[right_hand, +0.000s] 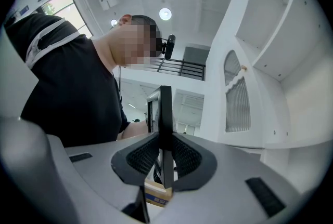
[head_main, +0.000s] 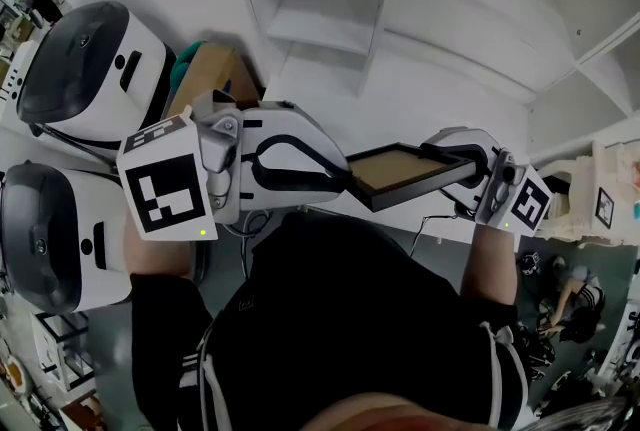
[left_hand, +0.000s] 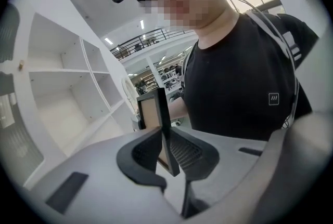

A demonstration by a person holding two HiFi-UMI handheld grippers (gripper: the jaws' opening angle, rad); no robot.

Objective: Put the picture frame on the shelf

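A black picture frame (head_main: 405,173) with a brown backing is held flat between my two grippers, in front of the person's chest. My left gripper (head_main: 340,181) is shut on its left edge, and the frame (left_hand: 162,124) stands edge-on between the dark pads (left_hand: 184,153). My right gripper (head_main: 470,164) is shut on the opposite edge, where the frame (right_hand: 165,124) runs upright between the pads (right_hand: 184,158). The white shelf unit (head_main: 330,19) stands ahead, beyond the frame, with open compartments.
Two white and black rounded machines (head_main: 85,69) stand at the left. A brown cardboard box (head_main: 205,74) sits beside them near the shelf's foot. A white slatted rack (head_main: 600,189) is at the right. More shelf compartments (left_hand: 67,88) show in the left gripper view.
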